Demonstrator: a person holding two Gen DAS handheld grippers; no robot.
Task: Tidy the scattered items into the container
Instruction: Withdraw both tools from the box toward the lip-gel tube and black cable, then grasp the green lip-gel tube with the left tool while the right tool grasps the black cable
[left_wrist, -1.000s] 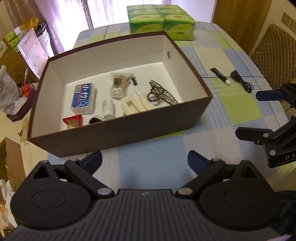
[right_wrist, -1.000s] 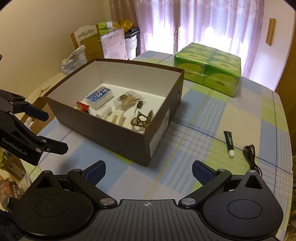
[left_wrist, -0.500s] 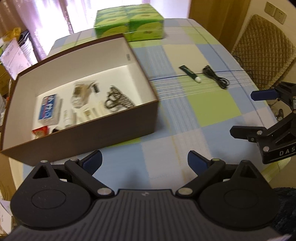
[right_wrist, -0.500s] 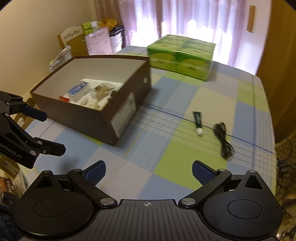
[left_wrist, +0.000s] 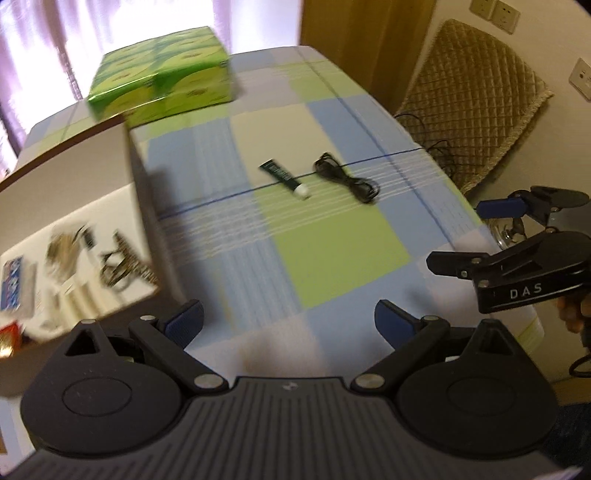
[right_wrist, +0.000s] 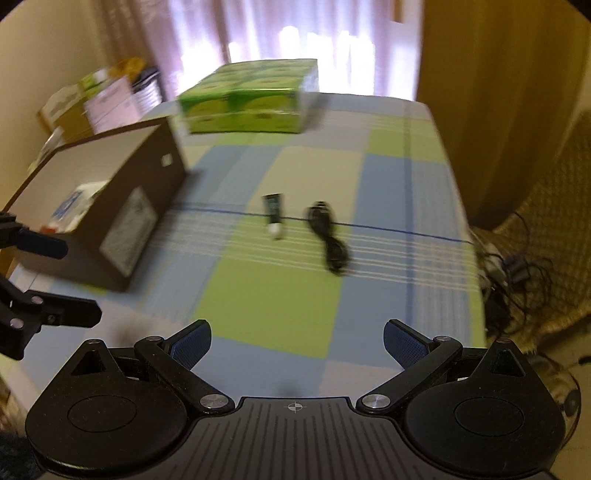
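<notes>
A brown box with a white inside stands on the left of the checked tablecloth and holds several small items. On the cloth to its right lie a dark green tube with a white cap and a coiled black cable, side by side. My left gripper is open and empty, low over the near part of the table. My right gripper is also open and empty, facing the tube and cable from a distance. Both views are blurred by motion.
A green multi-pack carton sits at the far side of the table. A quilted chair stands past the right table edge, with cables on the floor. Curtains hang behind, and clutter lies left of the box.
Both grippers have swung right, away from the box. The tube and cable now sit near the middle of both views, and the box has slid to the left edge.
</notes>
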